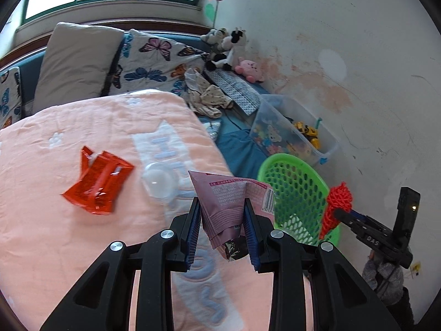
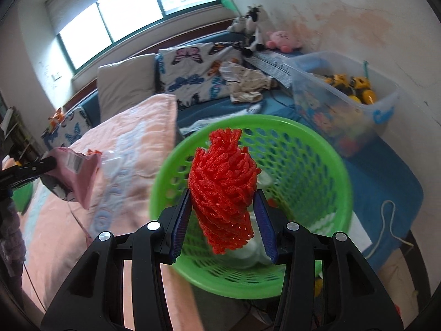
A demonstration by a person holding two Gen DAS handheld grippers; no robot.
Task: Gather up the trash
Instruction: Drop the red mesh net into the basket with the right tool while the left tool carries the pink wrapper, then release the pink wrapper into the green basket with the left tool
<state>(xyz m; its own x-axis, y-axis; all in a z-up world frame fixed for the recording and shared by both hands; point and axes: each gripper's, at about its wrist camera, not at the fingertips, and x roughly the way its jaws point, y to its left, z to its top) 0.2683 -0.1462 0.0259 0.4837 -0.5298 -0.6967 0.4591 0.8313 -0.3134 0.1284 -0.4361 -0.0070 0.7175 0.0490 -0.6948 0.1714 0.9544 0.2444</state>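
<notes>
The left claw (image 1: 222,215) pinches a pink wrapper (image 1: 228,201); the right claw (image 2: 223,215) grips red foam netting (image 2: 223,190) above the green basket (image 2: 325,149) at frame centre.

on the blanket (image 1: 55,234) a wrapper (image 1: 97,183) lies at nine o'clock of a plastic lid (image 1: 158,183). the basket (image 1: 296,171) stands at three o'clock, off the blanket's edge; behind it, at one o'clock, a toy bin (image 1: 278,127). pillows (image 1: 80,60) lie at eleven.
</notes>
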